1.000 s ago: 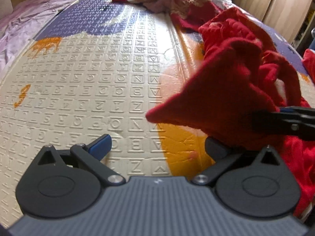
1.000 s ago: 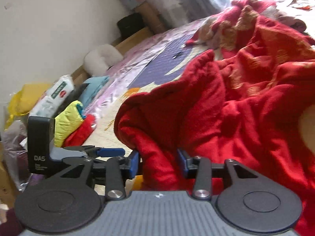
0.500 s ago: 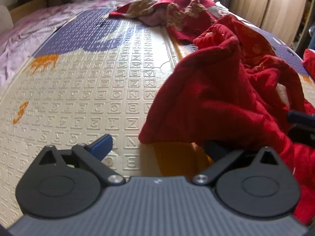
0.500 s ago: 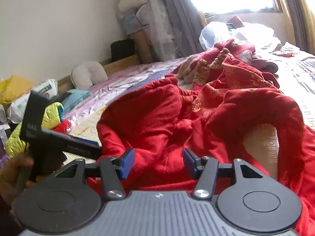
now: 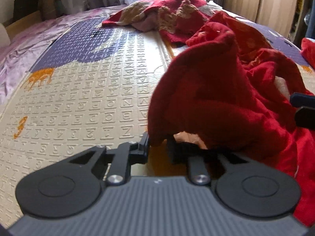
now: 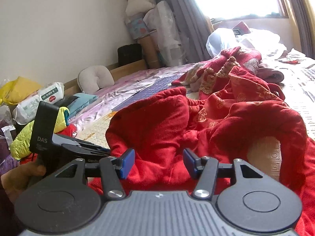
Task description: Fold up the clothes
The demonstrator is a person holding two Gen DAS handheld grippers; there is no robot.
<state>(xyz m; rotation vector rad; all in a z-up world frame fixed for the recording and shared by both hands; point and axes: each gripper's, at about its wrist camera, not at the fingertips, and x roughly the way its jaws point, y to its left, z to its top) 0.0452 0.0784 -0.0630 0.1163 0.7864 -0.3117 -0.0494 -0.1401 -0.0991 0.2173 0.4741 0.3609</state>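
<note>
A crumpled red fleece garment [image 5: 206,102] lies on the embossed cream mat [image 5: 88,98] covering the bed. My left gripper [image 5: 158,150] is shut on the garment's near corner, and the cloth rises from its jaws in a peak. In the right wrist view the same garment [image 6: 157,122] fills the middle, and the left gripper [image 6: 92,152] reaches in from the left with its tips buried in the cloth. My right gripper [image 6: 159,163] stands open low over the red folds; its blue pads [image 6: 128,163] are apart and press on nothing.
A second heap of red-and-gold clothing [image 5: 167,9] lies farther up the mat. A purple sheet [image 5: 19,49] borders the mat on the left. Beside the bed are yellow clothes [image 6: 39,129], a grey pillow [image 6: 94,78] and a white plastic bag [image 6: 226,37]. A hand [image 6: 19,177] holds the left gripper.
My left jaws have closed from wide open onto the garment's corner. My right jaws have widened a little and that view has swung up toward the window.
</note>
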